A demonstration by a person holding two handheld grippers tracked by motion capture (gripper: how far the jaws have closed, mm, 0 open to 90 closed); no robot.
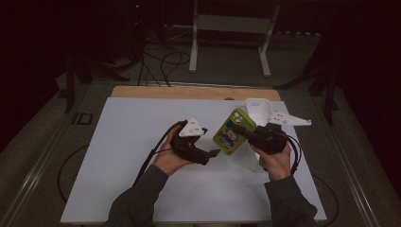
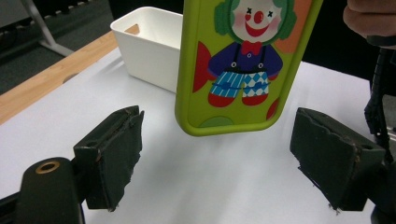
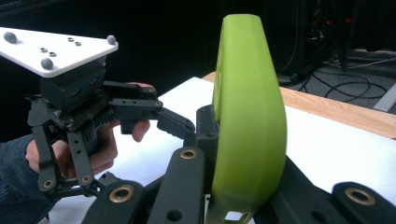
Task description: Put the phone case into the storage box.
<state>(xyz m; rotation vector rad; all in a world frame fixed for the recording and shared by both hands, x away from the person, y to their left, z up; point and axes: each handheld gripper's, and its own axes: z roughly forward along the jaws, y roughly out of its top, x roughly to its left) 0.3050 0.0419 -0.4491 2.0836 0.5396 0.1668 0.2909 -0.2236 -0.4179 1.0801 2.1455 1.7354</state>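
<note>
The left gripper [image 1: 215, 153] sits just left of the green phone case [image 1: 234, 132], its jaws spread wide and pressing on nothing; in the left gripper view the case's lower edge [image 2: 233, 116] hangs between and beyond the two pads, clear of both. The phone case is lifted off the white table [image 1: 132, 165], clown picture facing up. On its right, the right gripper [image 1: 249, 138] is clamped tight on the case's edge. A white bin [image 1: 259, 109] stands just behind the case.
</note>
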